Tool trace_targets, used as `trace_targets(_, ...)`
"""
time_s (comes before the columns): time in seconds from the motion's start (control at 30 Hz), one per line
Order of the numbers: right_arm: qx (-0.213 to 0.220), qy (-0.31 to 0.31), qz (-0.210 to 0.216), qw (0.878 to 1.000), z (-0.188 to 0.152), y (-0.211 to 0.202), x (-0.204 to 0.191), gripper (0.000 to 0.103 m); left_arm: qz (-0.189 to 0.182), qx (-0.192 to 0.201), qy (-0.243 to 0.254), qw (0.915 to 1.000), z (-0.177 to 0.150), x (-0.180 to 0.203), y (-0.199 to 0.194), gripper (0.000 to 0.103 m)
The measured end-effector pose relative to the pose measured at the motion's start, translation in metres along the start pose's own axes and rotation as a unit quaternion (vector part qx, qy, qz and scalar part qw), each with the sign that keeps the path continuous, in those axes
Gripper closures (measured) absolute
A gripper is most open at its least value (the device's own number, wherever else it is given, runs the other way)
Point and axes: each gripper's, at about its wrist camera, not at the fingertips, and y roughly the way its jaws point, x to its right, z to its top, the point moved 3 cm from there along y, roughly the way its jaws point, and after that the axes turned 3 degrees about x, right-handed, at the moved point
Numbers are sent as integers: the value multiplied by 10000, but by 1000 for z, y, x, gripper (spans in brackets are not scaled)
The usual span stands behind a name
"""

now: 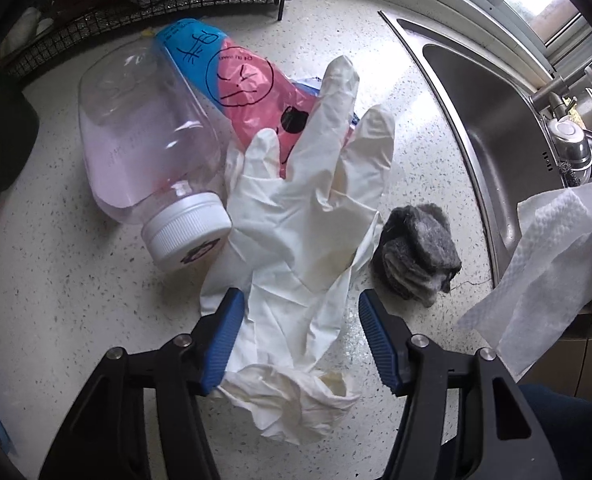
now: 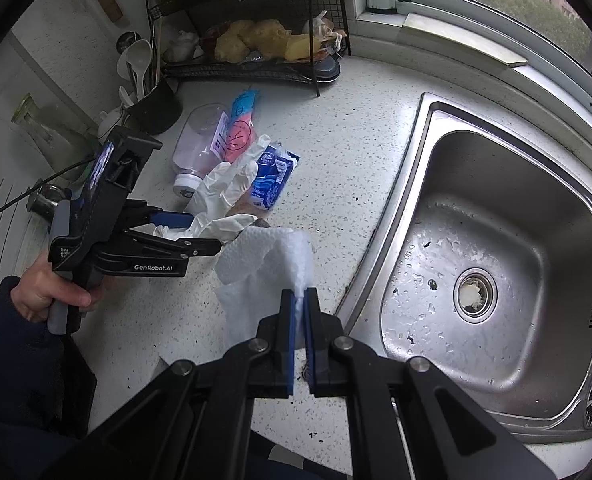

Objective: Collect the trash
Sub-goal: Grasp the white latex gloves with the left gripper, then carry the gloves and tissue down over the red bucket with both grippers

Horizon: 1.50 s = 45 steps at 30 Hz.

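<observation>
A crumpled white disposable glove lies flat on the speckled counter. My left gripper stands open over the glove's cuff, one blue pad on each side and the right pad clear of it. From the right wrist view, the left gripper is low over the glove, with a hand on its handle. My right gripper is shut on a white paper towel, which hangs above the counter and also shows at the right edge. Beside the glove are a clear bottle with a white cap, a pink and blue wrapper and a grey fuzzy wad.
A blue and white packet lies just right of the glove. The steel sink takes up the right side, its rim close to the wad. At the back stand a black wire rack with food and a dark utensil pot.
</observation>
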Motion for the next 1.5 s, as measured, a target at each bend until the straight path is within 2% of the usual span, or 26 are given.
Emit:
trace_targets(0.03, 2, 11, -3, 10000, 0, 0, 1, 99, -8, 10, -12, 10000, 1, -3, 1, 60)
trace_targets(0.07, 2, 18, -5, 10000, 0, 0, 1, 99, -24, 18, -34, 10000, 2, -4, 1, 75)
trace_targets(0.1, 5, 30, -9, 10000, 0, 0, 2, 99, -54, 9, -84, 10000, 2, -7, 1, 80)
trace_targets(0.27, -9, 60, 25, 10000, -2, 0, 2, 99, -100, -6, -264, 9996, -4, -16, -1, 96)
trace_targets(0.33, -4, 61, 40, 10000, -4, -1, 2, 99, -96, 22, -332, 9994, -14, -18, -7, 99)
trace_targets(0.7, 150, -27, 147, 9998, -19, -20, 4, 99, -453, 263, -389, 9979, -54, 24, -55, 100)
trace_targets(0.87, 290, -138, 264, 9991, -33, -36, 3, 99, -325, 430, -309, 9981, -72, 54, -81, 100)
trace_targets(1.07, 405, -356, 448, 9975, -64, -56, 3, 99, -138, 601, -269, 9977, -102, 93, -107, 100)
trace_targets(1.2, 479, -472, 541, 9963, -87, -72, 6, 99, -15, 660, -218, 9976, -135, 120, -124, 100)
trace_targets(1.3, 552, -567, 598, 9951, -107, -85, 7, 99, -83, 757, -220, 9969, -159, 143, -135, 100)
trace_targets(1.5, 561, -731, 722, 9931, -152, -100, 11, 99, -62, 817, -338, 9961, -195, 187, -131, 100)
